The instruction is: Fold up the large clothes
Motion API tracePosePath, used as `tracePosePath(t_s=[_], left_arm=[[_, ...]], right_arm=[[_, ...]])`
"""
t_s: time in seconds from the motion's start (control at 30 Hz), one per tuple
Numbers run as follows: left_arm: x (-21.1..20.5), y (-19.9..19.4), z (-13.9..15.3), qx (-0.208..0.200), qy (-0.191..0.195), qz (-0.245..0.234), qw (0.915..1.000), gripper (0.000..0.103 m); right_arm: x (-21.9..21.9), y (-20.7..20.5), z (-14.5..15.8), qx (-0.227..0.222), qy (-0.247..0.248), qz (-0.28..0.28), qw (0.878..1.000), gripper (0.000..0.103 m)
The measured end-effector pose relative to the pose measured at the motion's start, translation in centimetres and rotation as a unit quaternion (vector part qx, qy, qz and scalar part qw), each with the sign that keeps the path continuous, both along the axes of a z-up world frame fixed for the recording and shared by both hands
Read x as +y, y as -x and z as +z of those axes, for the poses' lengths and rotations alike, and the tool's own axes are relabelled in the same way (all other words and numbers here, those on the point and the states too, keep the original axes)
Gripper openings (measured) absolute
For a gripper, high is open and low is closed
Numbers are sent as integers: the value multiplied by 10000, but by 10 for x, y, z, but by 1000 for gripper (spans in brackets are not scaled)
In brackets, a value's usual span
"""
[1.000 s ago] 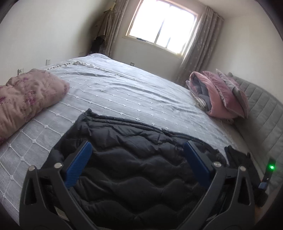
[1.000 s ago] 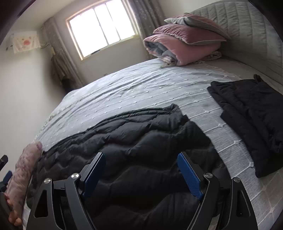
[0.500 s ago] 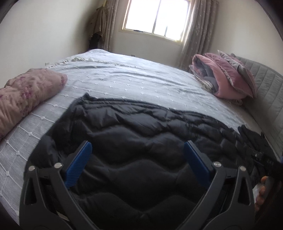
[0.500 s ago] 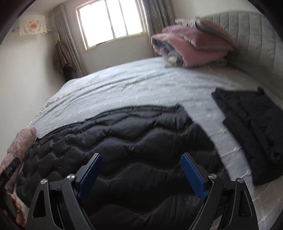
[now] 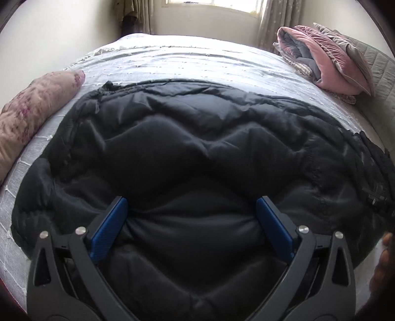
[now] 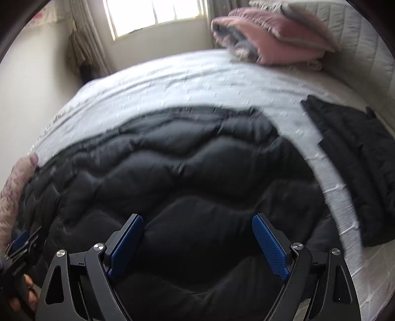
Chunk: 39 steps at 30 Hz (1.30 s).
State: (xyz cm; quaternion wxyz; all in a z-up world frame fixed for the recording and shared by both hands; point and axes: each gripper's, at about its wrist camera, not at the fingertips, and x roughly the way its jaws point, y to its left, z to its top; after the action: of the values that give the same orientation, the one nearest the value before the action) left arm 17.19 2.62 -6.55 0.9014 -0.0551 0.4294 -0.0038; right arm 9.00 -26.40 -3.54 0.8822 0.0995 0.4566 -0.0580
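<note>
Jacket (image 5: 197, 153), black and quilted, lies spread across the near half of the bed (image 5: 197, 61), puffy and wrinkled, with no crisp fold visible in it from either wrist view. Judging by that, the folding of this piece has hardly begun: an edge or sleeve must first be taken and brought over. A second dark garment (image 6: 358, 158) lies flatter near the headboard side, apart from the jacket; it may be a finished piece, though that cannot be told for sure.

The bed wears a pale grey stitched cover. A pile of pink and grey bedding (image 5: 328, 56) sits at its far corner, and a pink flowered roll (image 5: 32, 111) lies just beside the jacket. A bright window (image 6: 158, 14) with curtains fills the far wall.

The left tool (image 5: 192, 222) is spread wide, its blue pads low over the quilting, pinching nothing. The right tool (image 6: 197, 237) is likewise spread, empty, above the jacket.
</note>
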Motion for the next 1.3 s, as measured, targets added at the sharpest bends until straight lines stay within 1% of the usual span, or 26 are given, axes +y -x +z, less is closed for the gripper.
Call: tracePosePath(t_s=[0.03, 0.07, 0.1, 0.17, 0.2, 0.3, 0.37, 0.47, 0.53, 0.63, 0.7, 0.73, 0.77, 0.83, 0.9, 0.97, 1.1, 1.17, 1.23, 1.3], left_arm=[[-1, 0, 0, -4, -26, 8, 10000, 103], [-1, 0, 0, -10, -51, 11, 10000, 103], [-2, 1, 0, -7, -69, 18, 10000, 103], [-2, 2, 1, 8, -61, 27, 10000, 103], [-1, 2, 3, 30, -19, 41, 10000, 103], [10, 5, 9, 52, 102, 179, 9998, 103], [12, 7, 17, 47, 68, 220, 9997, 103], [4, 10, 30, 13, 54, 38, 10000, 103], [-11, 6, 41, -27, -121, -162, 9998, 103], [-41, -10, 55, -53, -608, -509, 9968, 103], [-54, -26, 61, -109, -679, -595, 9959, 103], [-60, -35, 59, -63, -716, -659, 9952, 103], [-66, -47, 53, 66, -773, -732, 9943, 103], [-76, -69, 33, 428, -766, -907, 9920, 103], [-76, -83, 8, 748, -814, -862, 9901, 103], [-74, -84, 0, 700, -746, -789, 9916, 103], [-74, -84, 5, 770, -827, -708, 9911, 103], [-72, -86, 17, 652, -808, -658, 9924, 103], [-69, -92, 29, 462, -906, -582, 9931, 103], [-67, -104, 35, 420, -916, -489, 9937, 103]], right_arm=[[-2, -3, -8, 164, -113, -33, 9998, 95], [-5, -5, -15, 264, -199, -120, 9994, 102], [-9, -7, -18, 327, -251, -197, 9990, 103], [-14, -9, -24, 406, -391, -268, 9981, 103], [-14, -11, -27, 449, -382, -266, 9979, 103], [-8, -15, -30, 544, -102, -262, 9981, 103], [-6, -15, -28, 548, -29, -294, 9981, 103], [-11, -10, -20, 430, -189, -429, 9980, 103], [-15, -8, -12, 247, -361, -508, 9977, 103], [-19, -14, -4, 76, -623, -550, 9965, 103], [-22, -14, 2, -22, -851, -601, 9946, 103], [-25, -14, 6, -58, -955, -611, 9935, 103], [-26, -14, 9, -103, -1045, -636, 9924, 103], [-26, -16, 10, -100, -1060, -634, 9923, 103], [-24, -21, 8, 24, -1013, -627, 9929, 103], [-20, -25, 3, 180, -976, -595, 9933, 103], [-12, -33, -1, 333, -747, -538, 9952, 103], [-10, -36, -2, 336, -644, -510, 9961, 103], [-10, -36, -4, 354, -626, -545, 9959, 103], [-9, -35, -3, 343, -653, -563, 9957, 103]])
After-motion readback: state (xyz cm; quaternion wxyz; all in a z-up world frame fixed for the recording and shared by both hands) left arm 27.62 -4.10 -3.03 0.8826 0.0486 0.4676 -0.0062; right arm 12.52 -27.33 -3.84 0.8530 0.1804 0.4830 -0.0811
